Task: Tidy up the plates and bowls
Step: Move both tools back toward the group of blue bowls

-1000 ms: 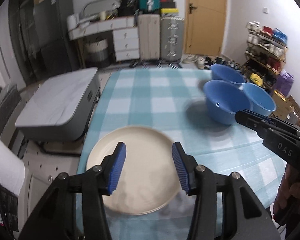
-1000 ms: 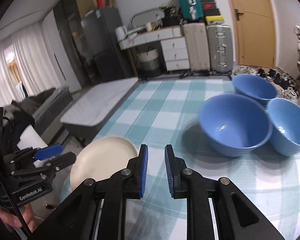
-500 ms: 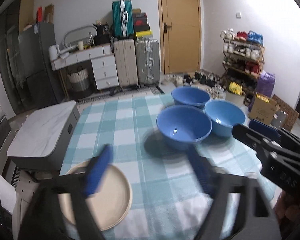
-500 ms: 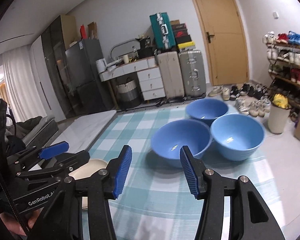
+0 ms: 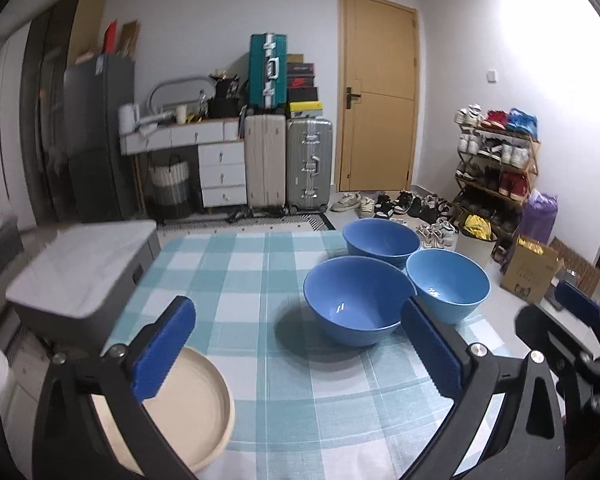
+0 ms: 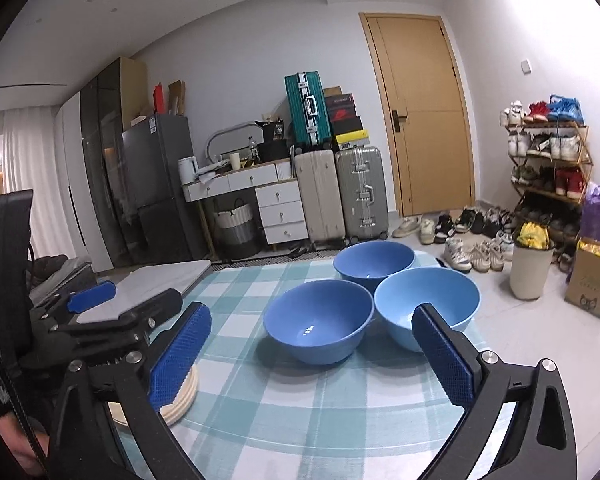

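Three blue bowls (image 5: pixel 358 312) bunched rim to rim toward the far right of the checked table (image 5: pixel 236 280), with the cream plate (image 5: pixel 192 404) well apart from that bunch at the near left edge, partly past the cloth's corner. Left gripper (image 5: pixel 300 354) and right gripper (image 6: pixel 314 356) both empty, fingers just spread to full width, nothing between them, nearest bowl framed in the gap. Probably hard and slick, maybe breakable, light enough for one gripper, so best pinched at the rim wall and nested gently; plate wants an edge grip.
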Available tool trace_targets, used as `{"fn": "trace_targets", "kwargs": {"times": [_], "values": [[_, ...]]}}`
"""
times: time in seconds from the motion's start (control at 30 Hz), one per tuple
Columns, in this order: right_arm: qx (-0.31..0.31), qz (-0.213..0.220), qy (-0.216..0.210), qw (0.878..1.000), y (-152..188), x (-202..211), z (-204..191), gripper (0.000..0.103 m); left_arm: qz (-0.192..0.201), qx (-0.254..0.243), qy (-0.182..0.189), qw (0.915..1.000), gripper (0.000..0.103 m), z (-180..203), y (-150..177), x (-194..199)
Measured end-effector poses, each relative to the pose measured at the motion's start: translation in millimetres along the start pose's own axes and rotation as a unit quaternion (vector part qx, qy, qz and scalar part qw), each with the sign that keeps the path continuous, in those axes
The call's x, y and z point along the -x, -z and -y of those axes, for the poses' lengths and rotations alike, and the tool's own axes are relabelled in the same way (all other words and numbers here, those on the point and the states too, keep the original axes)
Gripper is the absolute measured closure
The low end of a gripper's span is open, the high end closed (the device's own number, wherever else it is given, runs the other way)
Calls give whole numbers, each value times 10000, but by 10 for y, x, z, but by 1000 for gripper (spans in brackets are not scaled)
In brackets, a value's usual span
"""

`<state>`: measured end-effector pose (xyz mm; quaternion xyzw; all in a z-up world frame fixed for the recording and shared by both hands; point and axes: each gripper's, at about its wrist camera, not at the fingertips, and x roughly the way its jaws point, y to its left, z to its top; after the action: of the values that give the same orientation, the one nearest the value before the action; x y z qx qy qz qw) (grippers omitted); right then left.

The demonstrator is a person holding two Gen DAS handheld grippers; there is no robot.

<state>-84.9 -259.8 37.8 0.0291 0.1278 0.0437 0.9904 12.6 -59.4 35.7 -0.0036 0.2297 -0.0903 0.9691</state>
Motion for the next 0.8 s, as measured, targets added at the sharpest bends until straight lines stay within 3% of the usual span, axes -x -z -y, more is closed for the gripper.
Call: {"fn": "trace_targets", "kwargs": {"times": [0.17, 0.37, 0.8], "values": [[221, -31, 180, 9996, 166, -35, 12, 1, -132, 143, -268, 9995, 0, -93, 120, -88], [190, -344, 93, 9992, 335, -206, -17, 1, -227, 24, -553, 9982, 0, -117, 221, -145], [338, -278, 228, 9988, 375, -338, -71, 1, -469, 3, -688, 9965, 0, -156, 264, -325]]}}
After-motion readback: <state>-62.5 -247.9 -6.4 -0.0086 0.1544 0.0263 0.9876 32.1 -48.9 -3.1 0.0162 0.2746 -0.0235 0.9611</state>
